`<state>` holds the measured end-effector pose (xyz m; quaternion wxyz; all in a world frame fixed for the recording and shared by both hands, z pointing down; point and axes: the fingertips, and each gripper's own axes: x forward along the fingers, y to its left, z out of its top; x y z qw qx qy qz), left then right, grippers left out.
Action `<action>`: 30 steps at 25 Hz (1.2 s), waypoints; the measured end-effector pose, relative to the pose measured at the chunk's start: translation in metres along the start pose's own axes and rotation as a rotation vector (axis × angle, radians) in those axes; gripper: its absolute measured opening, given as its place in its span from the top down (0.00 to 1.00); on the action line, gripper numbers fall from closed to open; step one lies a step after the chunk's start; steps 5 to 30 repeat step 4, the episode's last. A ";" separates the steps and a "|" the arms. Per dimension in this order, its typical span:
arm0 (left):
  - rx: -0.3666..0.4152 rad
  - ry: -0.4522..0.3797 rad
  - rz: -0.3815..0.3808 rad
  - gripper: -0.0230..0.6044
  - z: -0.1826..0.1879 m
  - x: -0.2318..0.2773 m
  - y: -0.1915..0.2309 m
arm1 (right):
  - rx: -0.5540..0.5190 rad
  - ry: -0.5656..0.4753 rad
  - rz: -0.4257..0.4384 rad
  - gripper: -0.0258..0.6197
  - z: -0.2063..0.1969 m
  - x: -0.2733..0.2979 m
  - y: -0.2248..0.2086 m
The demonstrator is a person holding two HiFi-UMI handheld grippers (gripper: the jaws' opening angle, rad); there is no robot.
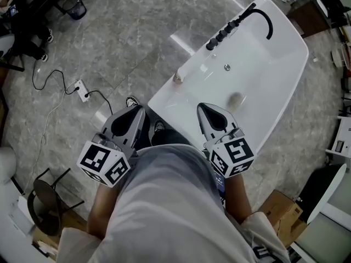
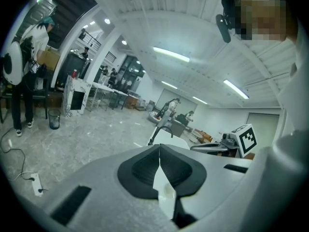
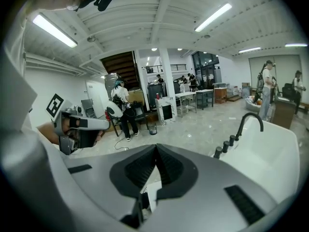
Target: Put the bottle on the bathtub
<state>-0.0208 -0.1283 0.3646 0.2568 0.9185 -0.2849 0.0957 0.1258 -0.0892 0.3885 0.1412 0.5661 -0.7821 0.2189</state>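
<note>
A small beige bottle stands upright on the left rim of the white bathtub. A black faucet arches over the tub's far end. My left gripper is shut and empty, held close to my body just off the tub's near corner. My right gripper is also shut and empty, over the tub's near end. In the left gripper view the jaws meet with nothing between them. It is the same in the right gripper view, where the tub lies to the right.
A roundish grey object lies inside the tub near the drain. A power strip with cables lies on the floor to the left. There is a chair at lower left and boxes at lower right. People stand far off.
</note>
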 end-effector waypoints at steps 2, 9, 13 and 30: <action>0.002 0.002 -0.004 0.95 0.000 0.001 -0.002 | 0.001 0.004 -0.003 0.94 -0.001 -0.002 -0.001; 0.005 0.005 -0.008 0.95 -0.001 0.003 -0.005 | 0.003 0.007 -0.005 0.94 -0.002 -0.005 -0.003; 0.005 0.005 -0.008 0.95 -0.001 0.003 -0.005 | 0.003 0.007 -0.005 0.94 -0.002 -0.005 -0.003; 0.005 0.005 -0.008 0.95 -0.001 0.003 -0.005 | 0.003 0.007 -0.005 0.94 -0.002 -0.005 -0.003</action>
